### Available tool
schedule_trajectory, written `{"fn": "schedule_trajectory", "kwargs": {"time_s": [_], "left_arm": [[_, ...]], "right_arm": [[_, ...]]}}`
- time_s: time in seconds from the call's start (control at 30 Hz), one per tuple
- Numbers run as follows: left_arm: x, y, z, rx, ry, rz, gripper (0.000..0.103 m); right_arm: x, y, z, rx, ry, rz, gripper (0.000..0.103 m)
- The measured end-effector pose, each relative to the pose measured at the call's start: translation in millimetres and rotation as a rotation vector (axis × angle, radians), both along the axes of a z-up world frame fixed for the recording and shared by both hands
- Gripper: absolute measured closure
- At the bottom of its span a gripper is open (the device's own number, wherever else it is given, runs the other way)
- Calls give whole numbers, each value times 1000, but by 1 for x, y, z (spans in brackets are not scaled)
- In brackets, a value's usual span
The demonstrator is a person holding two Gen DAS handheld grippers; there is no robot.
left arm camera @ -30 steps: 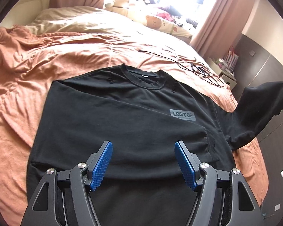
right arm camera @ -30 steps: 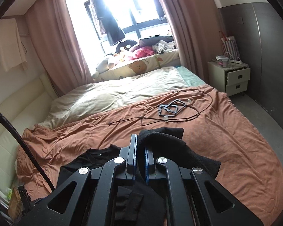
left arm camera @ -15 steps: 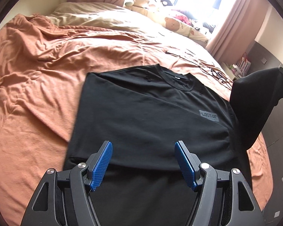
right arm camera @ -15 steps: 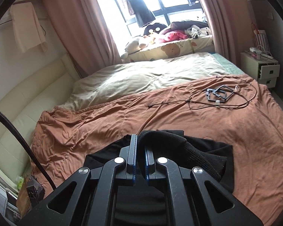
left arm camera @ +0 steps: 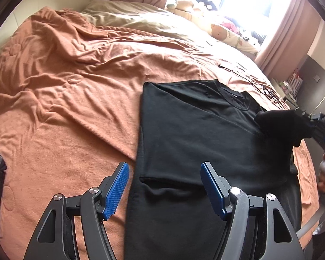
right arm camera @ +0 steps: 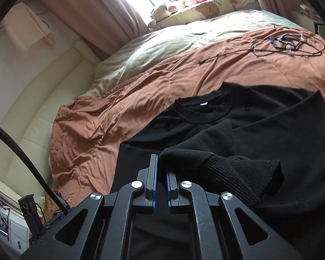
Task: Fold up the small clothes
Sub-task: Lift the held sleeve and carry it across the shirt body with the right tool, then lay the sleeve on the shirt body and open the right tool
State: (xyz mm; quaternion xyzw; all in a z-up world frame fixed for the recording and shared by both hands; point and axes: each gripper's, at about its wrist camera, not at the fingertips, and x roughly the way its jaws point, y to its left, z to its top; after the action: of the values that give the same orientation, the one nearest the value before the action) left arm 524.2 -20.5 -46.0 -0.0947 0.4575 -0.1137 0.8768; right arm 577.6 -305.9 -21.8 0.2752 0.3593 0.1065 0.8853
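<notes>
Black sweatshirt (left arm camera: 195, 130) on a rust-orange blanket (left arm camera: 65, 86); blue-padded gripper (left arm camera: 164, 191); pink curtains (right arm camera: 93, 6)

One black long-sleeved cotton sweatshirt (left arm camera: 197, 134), lying near on the bed. Two black two-finger grippers with blue ridged pads: left gripper (left arm camera: 164, 189), right gripper (right arm camera: 161, 182). One rust-orange quilted bedspread (left arm camera: 65, 82). One beige sheet (right arm camera: 162, 41) beyond it, far. One tangle of thin black cables (right arm camera: 286, 43), far right; strand count cannot be told. One cream pillow with a bear print (left arm camera: 229, 35) by the window. Several plush toys (right arm camera: 175, 2) at the far end, exact number unclear. One white bedside cabinet (right arm camera: 309, 19), far right.
</notes>
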Motion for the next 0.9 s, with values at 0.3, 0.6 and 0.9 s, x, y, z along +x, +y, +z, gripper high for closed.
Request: {"fn": "schedule_trajectory", "kwargs": {"time_s": [0.3,0.6,0.9], "left_arm": [[-8,3,1,-9,3,-1,33],[-13,-19,15,-11,-12,-29,33],[-13,-87,25,20,-25,-135,33]], "right_arm": [[-8,5,-25,87,112,21,74],[-68,-34,-29,201,57,-86,17],[-115,-79,-50,245,41,-209,17]]}}
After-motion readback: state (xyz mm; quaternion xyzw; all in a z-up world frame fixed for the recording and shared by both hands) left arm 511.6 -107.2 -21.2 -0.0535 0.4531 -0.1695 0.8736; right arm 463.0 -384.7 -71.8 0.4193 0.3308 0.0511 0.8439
